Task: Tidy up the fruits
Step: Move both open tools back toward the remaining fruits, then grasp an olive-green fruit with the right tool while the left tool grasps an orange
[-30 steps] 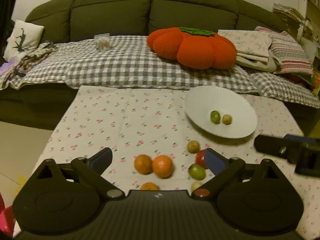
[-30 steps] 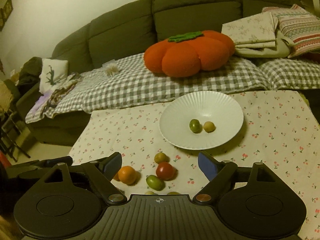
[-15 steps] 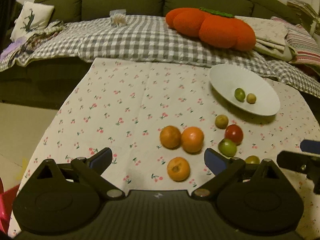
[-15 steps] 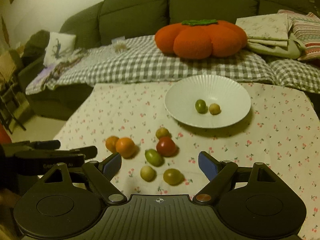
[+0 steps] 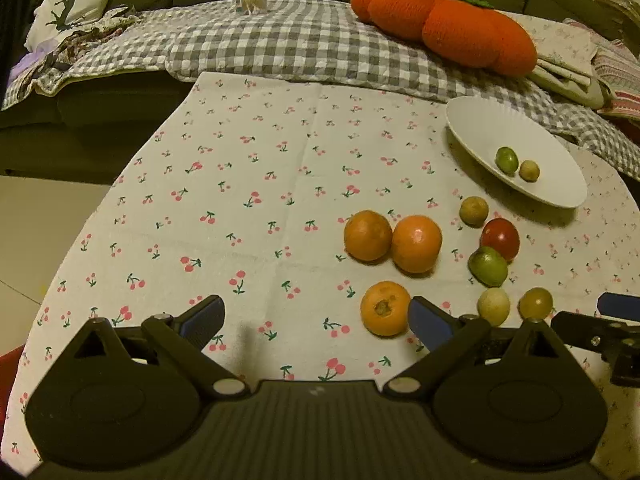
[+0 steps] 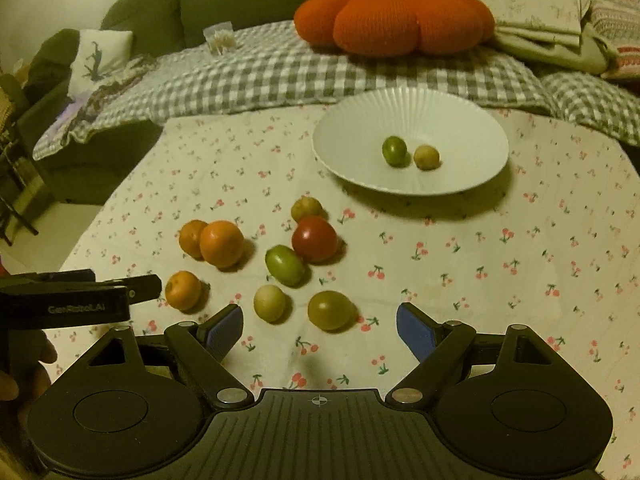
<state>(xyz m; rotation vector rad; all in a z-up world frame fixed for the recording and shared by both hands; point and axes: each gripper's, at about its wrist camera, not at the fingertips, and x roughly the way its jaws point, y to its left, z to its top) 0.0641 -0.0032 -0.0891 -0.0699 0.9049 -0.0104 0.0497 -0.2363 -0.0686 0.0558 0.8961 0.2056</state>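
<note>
A white plate (image 6: 460, 120) holds a green fruit (image 6: 394, 151) and a yellow fruit (image 6: 426, 157). Loose on the cherry-print cloth lie three oranges (image 5: 416, 243), a red tomato (image 6: 314, 239), a green fruit (image 6: 285, 265), a pale fruit (image 6: 269, 303), an olive fruit (image 6: 331, 310) and a small yellow fruit (image 6: 306, 208). My left gripper (image 5: 316, 316) is open and empty, its right finger beside the nearest orange (image 5: 385, 308). My right gripper (image 6: 320, 330) is open and empty just short of the olive fruit.
A sofa with a grey checked blanket (image 5: 304, 40) runs behind the table. An orange pumpkin cushion (image 6: 394, 18) and folded cloths (image 6: 540, 16) lie on it. The table's left edge (image 5: 120, 184) drops to the floor.
Both grippers have tilted down and pulled back over the table, so more of the loose fruit shows. Both stay open and empty. No fruit has moved.
</note>
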